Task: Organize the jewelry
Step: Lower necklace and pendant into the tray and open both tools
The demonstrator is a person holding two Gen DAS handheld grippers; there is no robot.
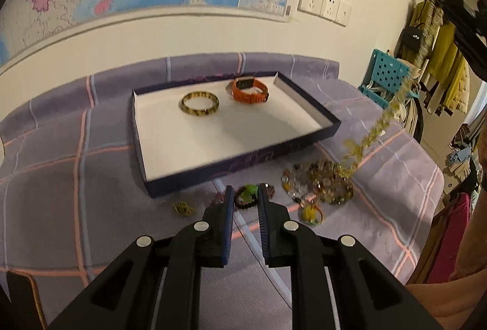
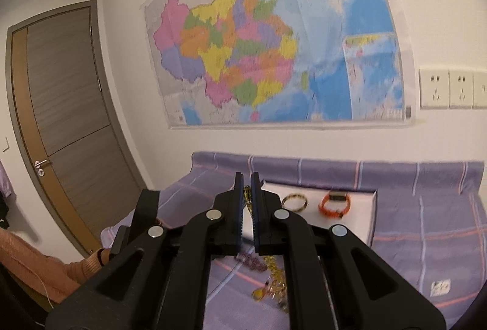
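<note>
A shallow dark-blue tray with a white floor holds a yellow-and-black bangle and an orange watch. Loose jewelry lies in a heap in front of the tray. My right gripper is shut on a gold chain necklace; the necklace hangs from high on the right down to the heap. My left gripper is open and empty, low over a dark beaded bracelet with a green piece. The tray, bangle and watch also show in the right wrist view.
A purple plaid cloth covers the table. A small yellow-green trinket and a yellow ring piece lie near my left gripper. A map hangs on the wall behind. A blue crate and hanging clothes stand at right.
</note>
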